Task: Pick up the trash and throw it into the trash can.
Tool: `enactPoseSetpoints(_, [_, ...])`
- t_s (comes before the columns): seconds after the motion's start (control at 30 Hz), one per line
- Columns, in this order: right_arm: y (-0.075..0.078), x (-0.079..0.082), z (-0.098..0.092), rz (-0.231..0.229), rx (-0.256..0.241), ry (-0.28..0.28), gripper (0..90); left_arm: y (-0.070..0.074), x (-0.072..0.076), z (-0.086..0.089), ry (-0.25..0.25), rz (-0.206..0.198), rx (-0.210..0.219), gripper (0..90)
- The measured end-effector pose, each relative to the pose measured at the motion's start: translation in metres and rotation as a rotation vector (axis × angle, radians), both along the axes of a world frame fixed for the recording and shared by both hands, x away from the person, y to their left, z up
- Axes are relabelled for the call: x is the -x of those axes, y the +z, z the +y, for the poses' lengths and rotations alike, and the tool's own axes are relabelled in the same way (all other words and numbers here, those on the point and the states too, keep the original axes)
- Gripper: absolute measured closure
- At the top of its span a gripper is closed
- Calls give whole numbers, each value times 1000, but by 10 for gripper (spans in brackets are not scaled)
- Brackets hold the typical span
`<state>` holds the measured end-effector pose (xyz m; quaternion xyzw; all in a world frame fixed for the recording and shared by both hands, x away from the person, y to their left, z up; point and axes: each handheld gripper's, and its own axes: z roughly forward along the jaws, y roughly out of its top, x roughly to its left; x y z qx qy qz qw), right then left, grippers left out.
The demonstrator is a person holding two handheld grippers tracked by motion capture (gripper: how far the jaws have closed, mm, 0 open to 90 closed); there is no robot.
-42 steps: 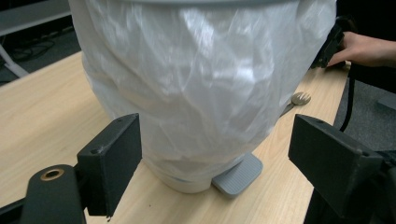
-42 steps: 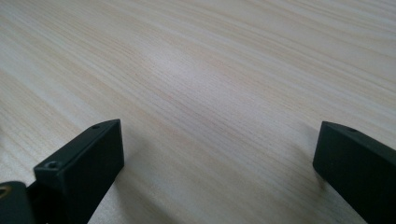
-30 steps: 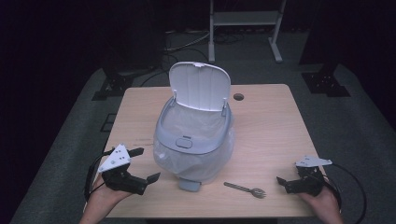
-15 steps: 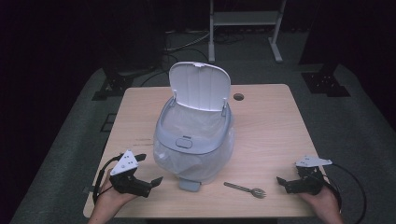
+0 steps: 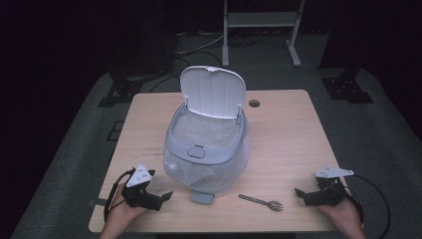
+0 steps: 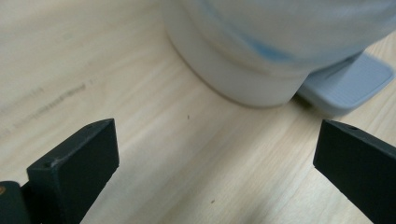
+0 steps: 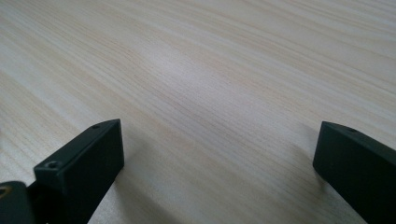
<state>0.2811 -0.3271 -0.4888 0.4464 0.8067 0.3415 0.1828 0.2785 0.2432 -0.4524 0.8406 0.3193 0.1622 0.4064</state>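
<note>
Swinging inward from a second ago, the left claw (image 5: 166, 195) now rests at 7 o'clock on the bench (image 5: 288, 139), jaws apart and aimed at the open-lidded bin (image 5: 206, 154), likely starting an approach, while the right claw (image 5: 300, 192) waits parted at 4 o'clock beyond the fork (image 5: 261, 201).

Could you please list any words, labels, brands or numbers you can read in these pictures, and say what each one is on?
None can be read.
Bin: its raised lid and front button show no print at this size.
Fork: too small to show any mark.
Left tool and right tool: plain black jaws, no lettering.
Table: bare wood grain.
</note>
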Motion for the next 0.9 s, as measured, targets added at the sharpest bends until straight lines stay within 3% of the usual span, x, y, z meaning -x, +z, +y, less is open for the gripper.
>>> enactPoseSetpoints(0.2, [0,0,-1,1,0,1,10,-18,-5,-2,-9,53,-54,0])
enactPoseSetpoints(0.43, [2,2,-2,5,-1,7,53,-28,-7,-5,-20,73,-98,0])
enactPoseSetpoints(0.67, [5,3,1,2,4,31,53,-31,-8,-5,-22,72,-86,0])
enactPoseSetpoints(0.9, [13,6,8,-2,-35,69,96,-31,-8,-5,-22,72,-86,0])
